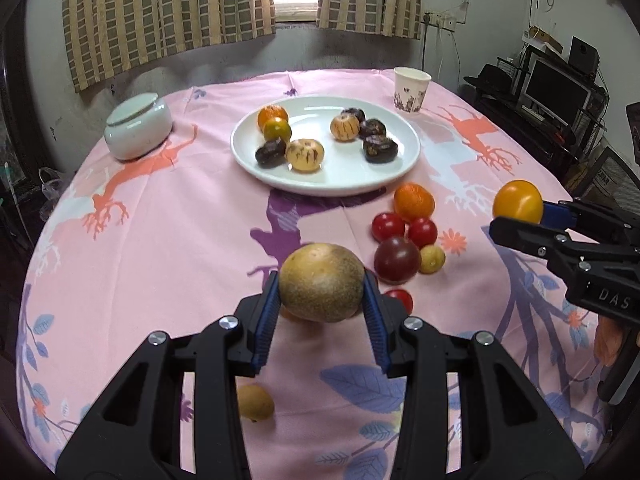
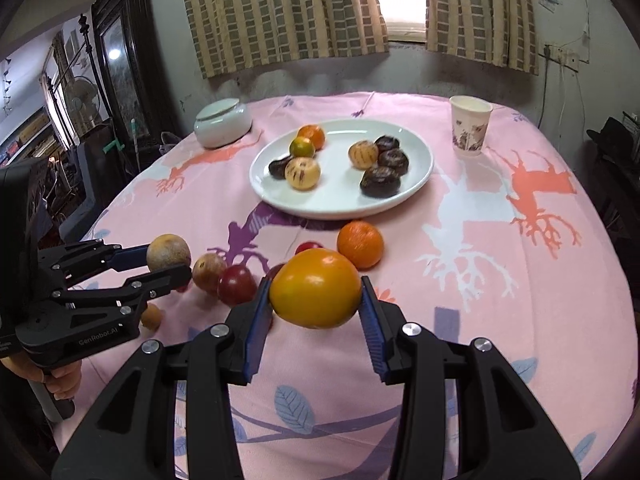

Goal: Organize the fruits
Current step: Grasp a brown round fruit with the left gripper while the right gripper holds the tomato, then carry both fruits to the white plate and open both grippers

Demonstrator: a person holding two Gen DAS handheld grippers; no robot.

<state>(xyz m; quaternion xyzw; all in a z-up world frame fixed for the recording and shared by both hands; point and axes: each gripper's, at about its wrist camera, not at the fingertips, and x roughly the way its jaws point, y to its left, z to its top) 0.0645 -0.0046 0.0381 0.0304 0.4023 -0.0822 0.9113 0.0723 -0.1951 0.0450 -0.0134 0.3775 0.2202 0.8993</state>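
Note:
My left gripper (image 1: 322, 304) is shut on a round brown-green fruit (image 1: 322, 282) and holds it above the pink cloth; it also shows in the right wrist view (image 2: 168, 252). My right gripper (image 2: 314, 300) is shut on a yellow-orange fruit (image 2: 316, 288), also seen in the left wrist view (image 1: 518, 201). A white plate (image 1: 340, 180) at the table's middle holds several fruits: oranges, striped pale ones and dark ones. Loose on the cloth in front of it lie an orange (image 1: 414, 201), red tomatoes (image 1: 388, 226), a dark plum (image 1: 397, 260) and a small yellow fruit (image 1: 432, 259).
A white lidded jar (image 1: 136, 126) stands at the back left. A paper cup (image 1: 411, 89) stands at the back right. A small brown fruit (image 1: 255, 402) lies under my left gripper. The table's far edge meets a wall with curtains.

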